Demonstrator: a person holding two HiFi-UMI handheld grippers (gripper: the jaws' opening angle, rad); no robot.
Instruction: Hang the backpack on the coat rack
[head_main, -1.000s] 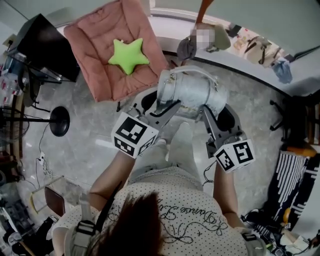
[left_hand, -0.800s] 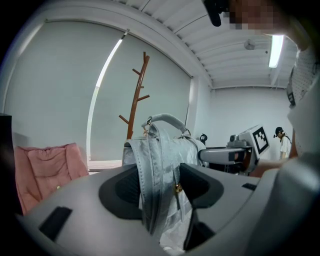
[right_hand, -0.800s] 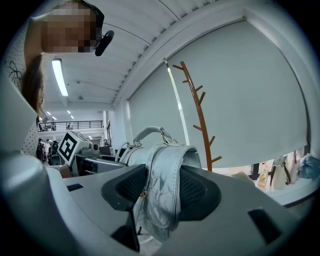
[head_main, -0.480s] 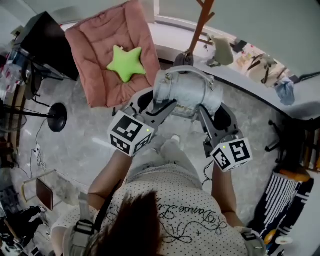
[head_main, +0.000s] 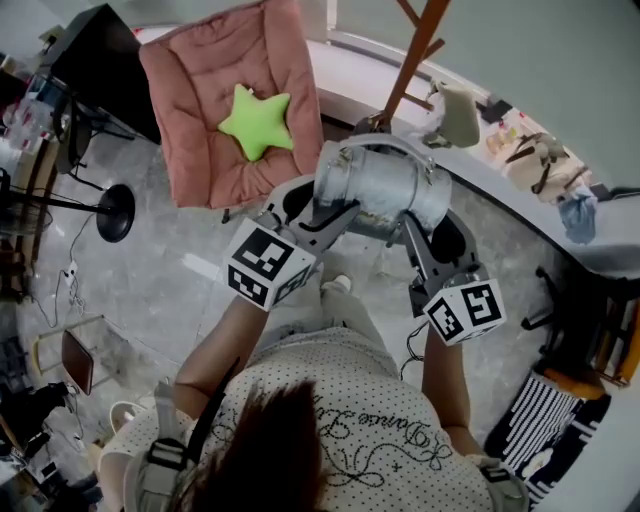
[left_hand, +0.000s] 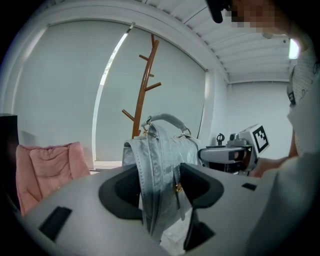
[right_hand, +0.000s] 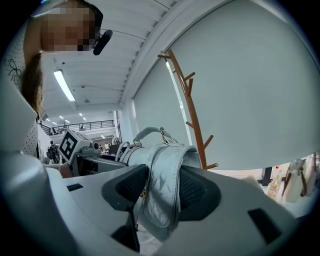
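While I hold the silver-grey backpack (head_main: 380, 185) up in front of me, handle on top, both ends are clamped. My left gripper (left_hand: 159, 187) is closed on the strap side and my right gripper (right_hand: 160, 192) on the opposite flap edge. The wooden coat rack (head_main: 412, 52) stands just beyond the bag. A pink cushion (head_main: 190, 90) with a green star pillow (head_main: 255, 120) is to the left.
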